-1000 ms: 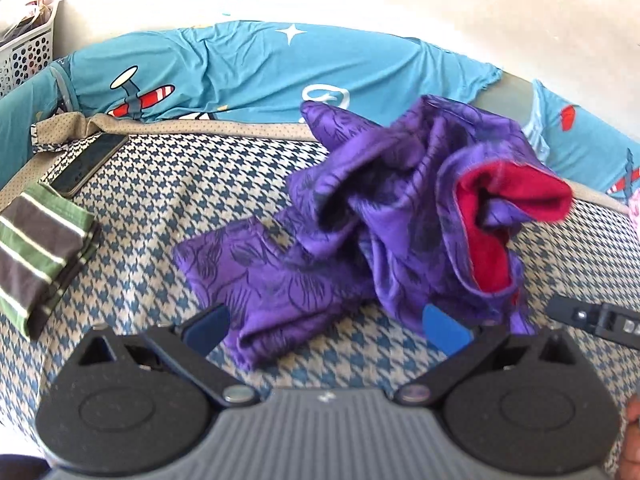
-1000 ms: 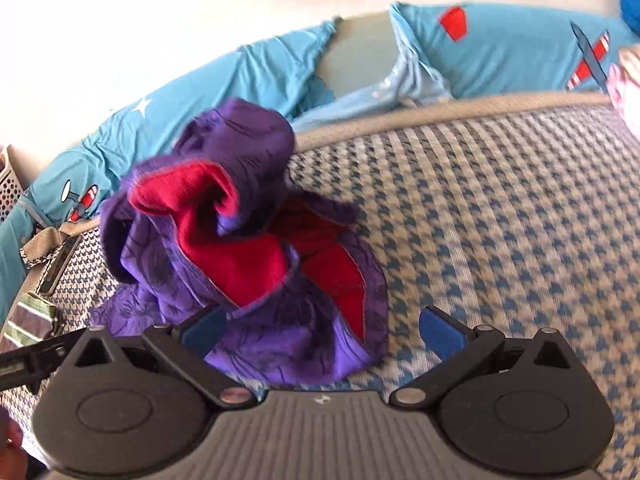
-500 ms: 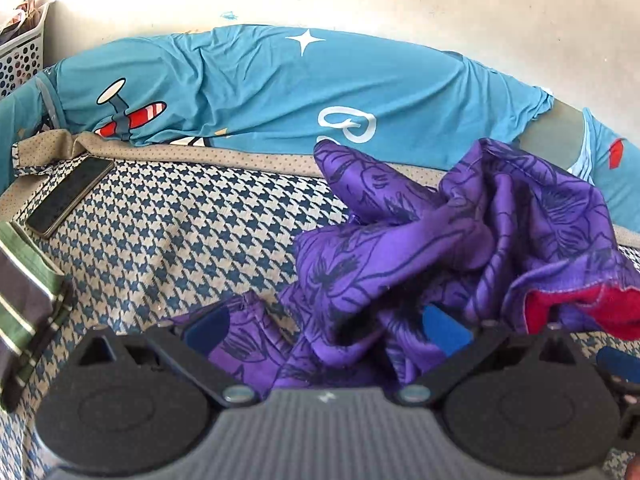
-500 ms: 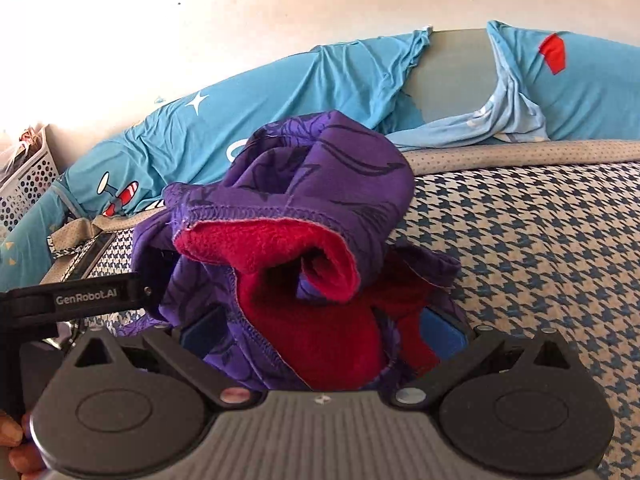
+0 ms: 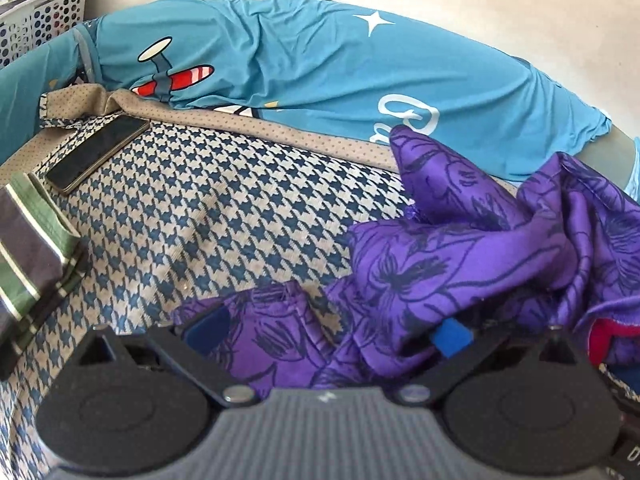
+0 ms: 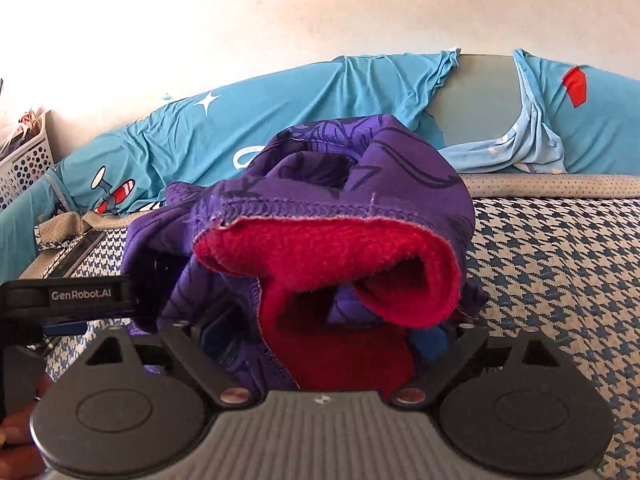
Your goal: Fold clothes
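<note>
Both grippers have come in from over the houndstooth bed [image 5: 208, 216] onto the crumpled purple garment [image 5: 460, 264], so the fold has barely begun and its edges are yet to be found. The left gripper [image 5: 328, 326] has its fingers wide apart with purple cloth lying between them. The right gripper [image 6: 320, 338] has just been closing its fingers around the garment's red lining [image 6: 340, 264], which fills the gap; whether the pads press yet cannot be told.

Bright daylight washes out the wall [image 6: 280, 32] (fisheye bends edges), foreground slightly soft.
</note>
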A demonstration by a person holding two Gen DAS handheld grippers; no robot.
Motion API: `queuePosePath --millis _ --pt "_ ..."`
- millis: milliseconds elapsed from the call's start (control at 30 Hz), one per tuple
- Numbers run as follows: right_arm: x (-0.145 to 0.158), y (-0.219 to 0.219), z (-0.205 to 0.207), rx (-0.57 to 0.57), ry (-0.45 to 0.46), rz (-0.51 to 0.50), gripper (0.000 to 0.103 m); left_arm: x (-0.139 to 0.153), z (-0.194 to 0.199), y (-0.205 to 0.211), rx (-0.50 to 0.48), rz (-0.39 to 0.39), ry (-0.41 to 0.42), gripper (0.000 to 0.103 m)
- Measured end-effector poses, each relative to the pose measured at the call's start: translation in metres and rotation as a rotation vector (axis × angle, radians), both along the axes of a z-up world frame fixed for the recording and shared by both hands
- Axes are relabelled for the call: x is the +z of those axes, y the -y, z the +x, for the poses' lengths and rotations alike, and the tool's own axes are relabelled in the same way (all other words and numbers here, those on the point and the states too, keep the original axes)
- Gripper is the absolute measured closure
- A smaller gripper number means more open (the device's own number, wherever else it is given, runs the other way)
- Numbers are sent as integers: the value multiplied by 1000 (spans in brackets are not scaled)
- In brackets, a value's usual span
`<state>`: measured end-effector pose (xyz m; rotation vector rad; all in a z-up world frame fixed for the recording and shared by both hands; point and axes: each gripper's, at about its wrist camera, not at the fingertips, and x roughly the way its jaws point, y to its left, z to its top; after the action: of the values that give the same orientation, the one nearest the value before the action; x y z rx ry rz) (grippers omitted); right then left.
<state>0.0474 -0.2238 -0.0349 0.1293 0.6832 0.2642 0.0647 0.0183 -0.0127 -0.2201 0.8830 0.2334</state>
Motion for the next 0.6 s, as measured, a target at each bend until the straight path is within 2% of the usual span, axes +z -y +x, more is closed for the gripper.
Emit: queuePosePath --millis 33,100,267,333,400,467,600 --pt "-1 1 0 -4 2 7 24 -1 0 -1 4 -4 -3 0" --pt "-3 1 -2 -13 12 6 39 -1 -1 -4 7 -22 -6 0" --pt "-5 9 -5 -33 20 50 58 -4 -2 -1 -23 -36 -18 0" --pt "-4 11 -7 -45 26 48 69 -6 -2 3 -37 -28 -25 0" --pt "-2 16 -8 -78 34 40 87 -7 -2 6 -48 -26 -32 0" --pt "0 26 -8 -129 37 37 92 -7 -2 7 -55 -35 -34 0" --pt "1 62 -6 -296 8 46 94 -4 -2 5 -49 -33 -28 0"
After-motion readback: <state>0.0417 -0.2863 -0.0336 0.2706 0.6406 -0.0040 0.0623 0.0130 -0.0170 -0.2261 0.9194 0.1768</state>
